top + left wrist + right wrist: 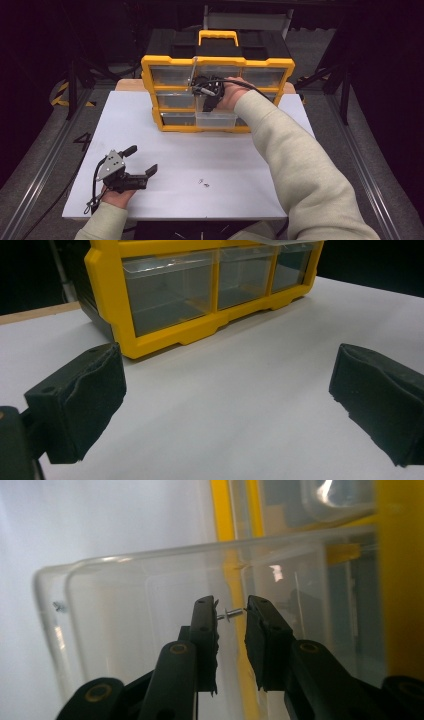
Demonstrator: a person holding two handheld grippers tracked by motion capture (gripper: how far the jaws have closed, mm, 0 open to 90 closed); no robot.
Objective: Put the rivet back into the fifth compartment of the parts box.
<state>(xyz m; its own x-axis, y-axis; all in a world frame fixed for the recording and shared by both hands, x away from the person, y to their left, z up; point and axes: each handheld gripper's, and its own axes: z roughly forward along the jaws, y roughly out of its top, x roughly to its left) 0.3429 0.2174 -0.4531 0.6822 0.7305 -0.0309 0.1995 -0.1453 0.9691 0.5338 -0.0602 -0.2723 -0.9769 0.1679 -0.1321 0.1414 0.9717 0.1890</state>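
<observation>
My right tongs [231, 611] hang over the pulled-out clear drawer [150, 630] of the yellow organizer [218, 95] at the far side of the table [200, 150]. Their jaws stand a small way apart with a small screw [230, 613] bridging the tips; I cannot tell whether it is gripped. My left tongs [225, 405] rest near left, wide open, holding nothing.
</observation>
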